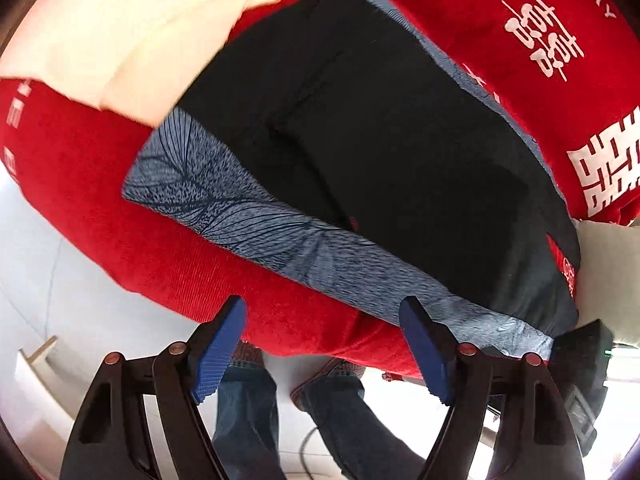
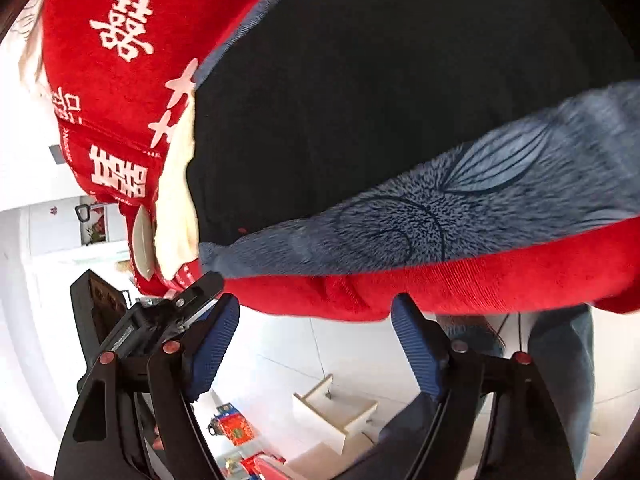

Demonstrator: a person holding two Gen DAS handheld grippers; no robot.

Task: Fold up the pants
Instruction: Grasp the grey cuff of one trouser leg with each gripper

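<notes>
The red cloth (image 1: 120, 216) with white characters is covering the surface and filling most of both views. The black pants (image 1: 380, 152) with their blue-grey patterned part are lying flat on it, in the centre of the left view. The left gripper (image 1: 324, 350) and the right gripper (image 2: 314, 346), both wide open and holding nothing, are hovering at the near edge. Probably a fold is beginning; next each claw needs to pinch the near hem.

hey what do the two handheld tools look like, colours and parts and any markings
Both look alike: the left tool and right tool each have two black, angular plastic arms with cut-out slots, round reddish-copper rivets at the joints, and blue ribbed pads on the inner faces. No cables or lettering show on them.
</notes>
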